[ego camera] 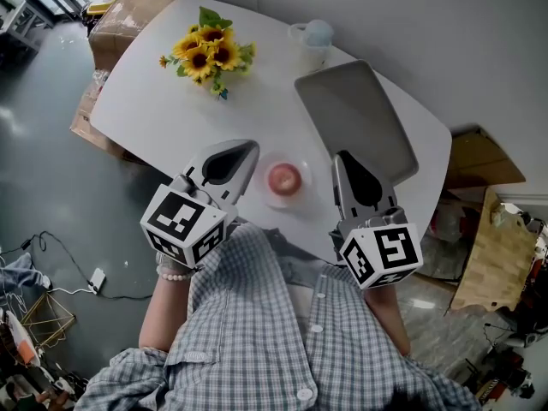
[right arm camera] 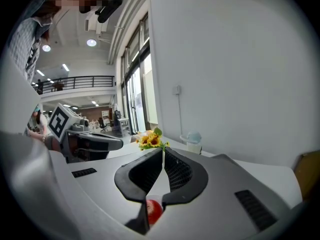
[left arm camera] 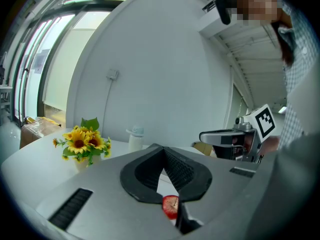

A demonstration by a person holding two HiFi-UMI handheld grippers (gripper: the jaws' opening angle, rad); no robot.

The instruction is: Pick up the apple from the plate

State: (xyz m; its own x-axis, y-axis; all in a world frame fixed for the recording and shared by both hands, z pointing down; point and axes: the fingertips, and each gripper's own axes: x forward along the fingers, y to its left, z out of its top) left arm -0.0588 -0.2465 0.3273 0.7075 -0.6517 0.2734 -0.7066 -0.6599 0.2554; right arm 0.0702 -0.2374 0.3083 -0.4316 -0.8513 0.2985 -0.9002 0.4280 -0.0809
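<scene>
A red apple [ego camera: 284, 178] lies on a small white plate [ego camera: 267, 198] near the front edge of the white table [ego camera: 154, 110]. My left gripper [ego camera: 252, 146] hovers just left of the plate, its jaws closed together with nothing between them. To the right of the plate my right gripper [ego camera: 342, 157] is held the same way, shut and empty. In the left gripper view the apple [left arm camera: 170, 205] shows low, beneath the left gripper [left arm camera: 162, 148]. The right gripper view also has the apple [right arm camera: 153, 210] under the right gripper [right arm camera: 163, 149]. Neither gripper touches the apple.
A vase of sunflowers [ego camera: 208, 54] stands at the back left of the table, a white lidded cup [ego camera: 313, 41] at the back. A grey tray [ego camera: 355, 118] lies right of the plate. Cardboard boxes [ego camera: 120, 15] sit on the floor beyond the table.
</scene>
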